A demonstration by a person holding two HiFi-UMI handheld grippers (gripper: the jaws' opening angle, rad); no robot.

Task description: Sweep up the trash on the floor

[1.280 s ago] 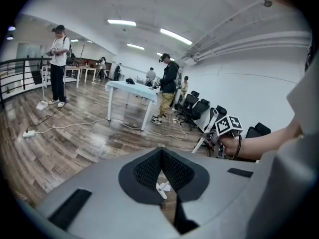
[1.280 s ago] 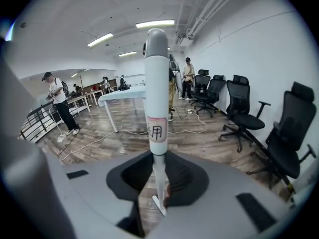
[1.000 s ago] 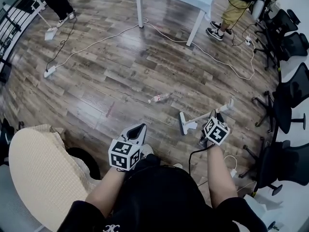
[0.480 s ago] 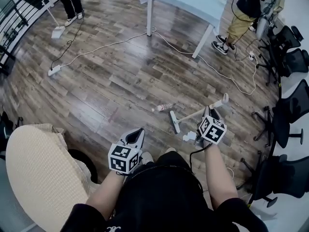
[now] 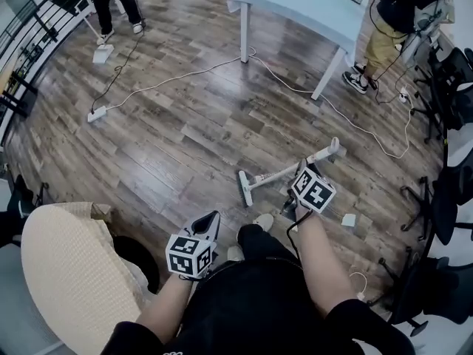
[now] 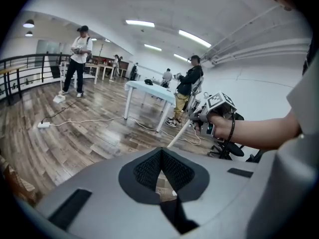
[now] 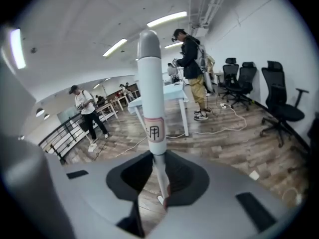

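Observation:
My right gripper [image 5: 301, 174] is shut on the white handle of a broom [image 5: 277, 174]. The handle slants across the wood floor, with the broom head at its left end, just ahead of the person's shoes. In the right gripper view the handle [image 7: 151, 108] rises straight up from between the jaws of that gripper [image 7: 159, 183]. A small white scrap [image 5: 348, 220] lies on the floor right of that hand and shows again as the scrap [image 7: 254, 175]. My left gripper [image 5: 209, 224] hangs low at the left, shut and empty [image 6: 162, 183]. Its view catches the broom handle [image 6: 179, 133].
A pale blue table [image 5: 310, 6] stands ahead, with white cables [image 5: 170, 80] and a power strip [image 5: 96, 114] on the floor around it. Black office chairs [image 5: 458, 191] line the right side. A beige cushioned seat [image 5: 66, 272] is at my left. People stand at the far left and far right.
The broom head has slid left and nearer to the person's feet. The plastic bottle that lay by the broom head no longer shows. The left gripper stays low.

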